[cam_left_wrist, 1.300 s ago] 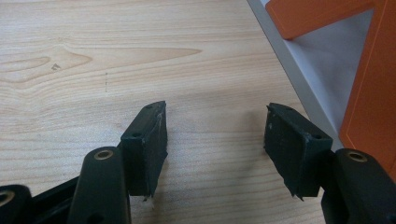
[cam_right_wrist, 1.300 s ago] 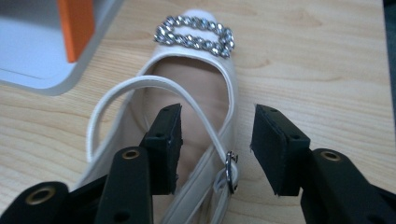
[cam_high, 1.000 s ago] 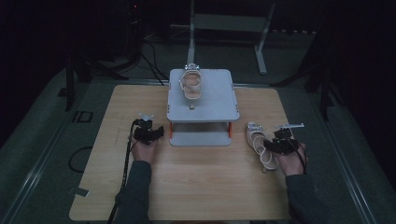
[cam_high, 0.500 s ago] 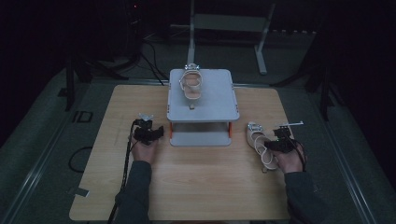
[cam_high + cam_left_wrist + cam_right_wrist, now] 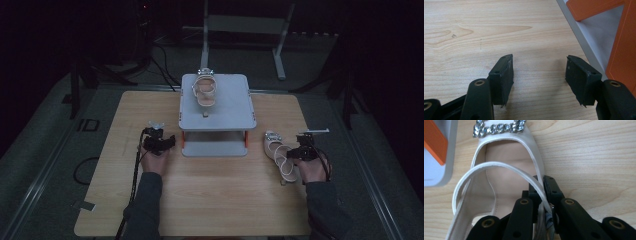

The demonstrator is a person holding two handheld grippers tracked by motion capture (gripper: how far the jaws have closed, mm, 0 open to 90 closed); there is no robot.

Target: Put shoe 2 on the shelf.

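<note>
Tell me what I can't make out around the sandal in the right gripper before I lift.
- Sandal heel end: right gripper view, cut off by the bottom edge and hidden behind the right gripper.
- Strap buckle: right gripper view, hidden between the shut jaws.
- Sandal on the stand: high view, too small and dim for detail.

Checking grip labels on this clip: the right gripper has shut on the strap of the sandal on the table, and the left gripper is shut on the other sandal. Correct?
Not quite. The left gripper is open with nothing between its jaws, over bare table, as the left gripper view shows. The right gripper has indeed just closed on the sandal strap; the other sandal sits on the grey stand.
</note>
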